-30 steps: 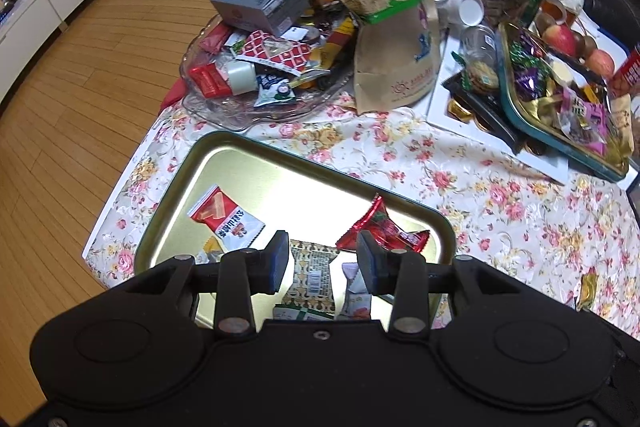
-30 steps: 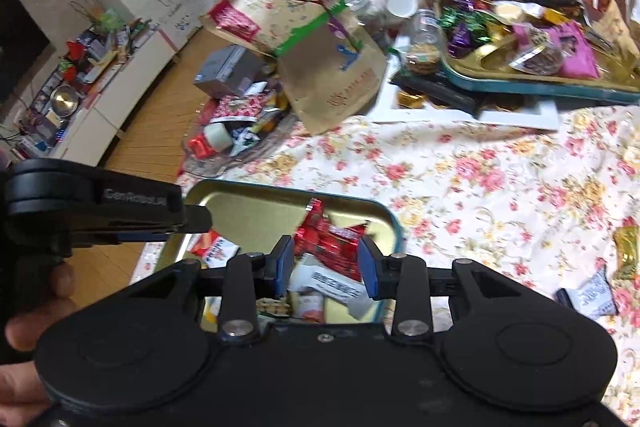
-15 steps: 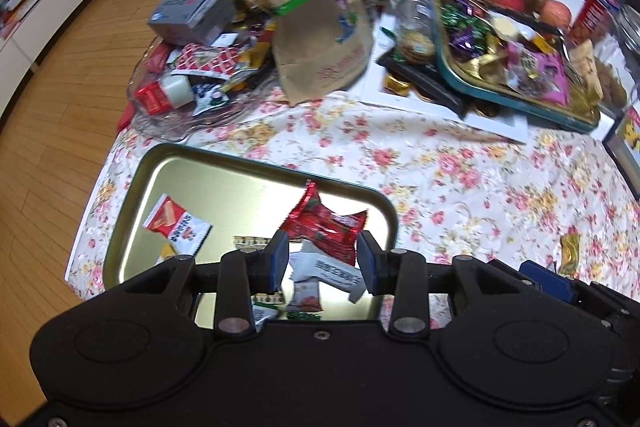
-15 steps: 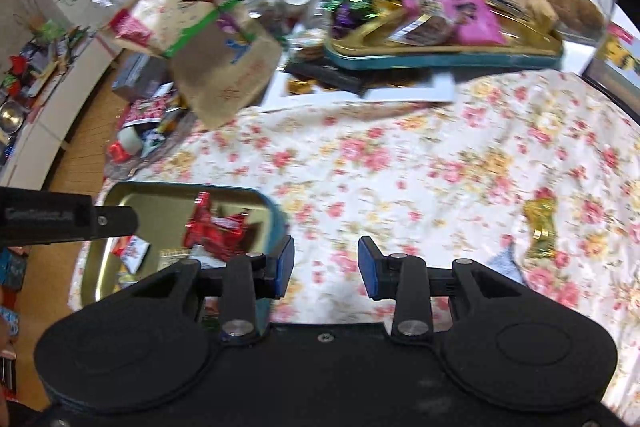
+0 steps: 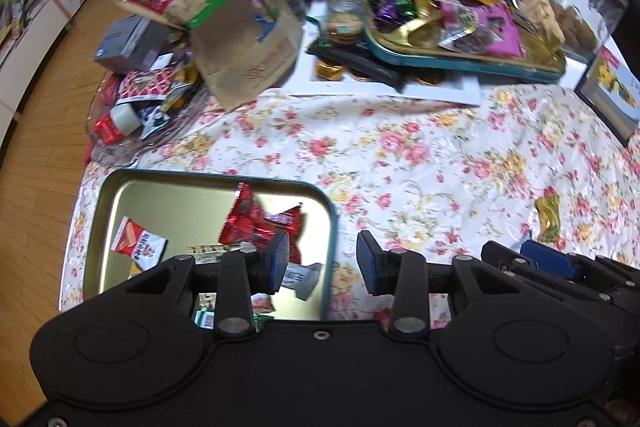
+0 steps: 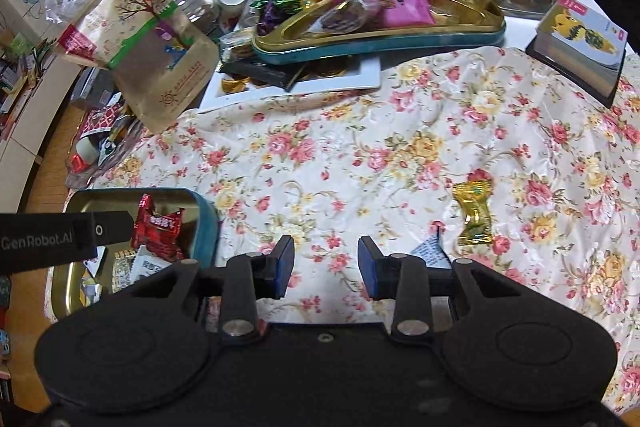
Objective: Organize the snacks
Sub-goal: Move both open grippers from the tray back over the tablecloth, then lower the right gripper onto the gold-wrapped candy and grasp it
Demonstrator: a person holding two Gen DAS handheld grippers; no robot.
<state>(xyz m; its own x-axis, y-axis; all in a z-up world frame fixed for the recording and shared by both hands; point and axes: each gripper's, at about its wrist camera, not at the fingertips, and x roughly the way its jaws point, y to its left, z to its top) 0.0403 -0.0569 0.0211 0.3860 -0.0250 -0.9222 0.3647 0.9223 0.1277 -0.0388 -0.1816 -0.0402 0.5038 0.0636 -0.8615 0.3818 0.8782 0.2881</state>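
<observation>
Gold foil marks our target: in the left wrist view, the gold-wrapped twisted candy lies on the floral-clothed table, far right of our empty, parted left hand-held gripper. In the right wrist view, the candy sits just ahead-right of the released right hand-held gripper, long axis running away from us; we judge the right nearer.

white cloth with pink and yellow flowers, teal-rimmed gold tray, red wrapper, gold candy
</observation>
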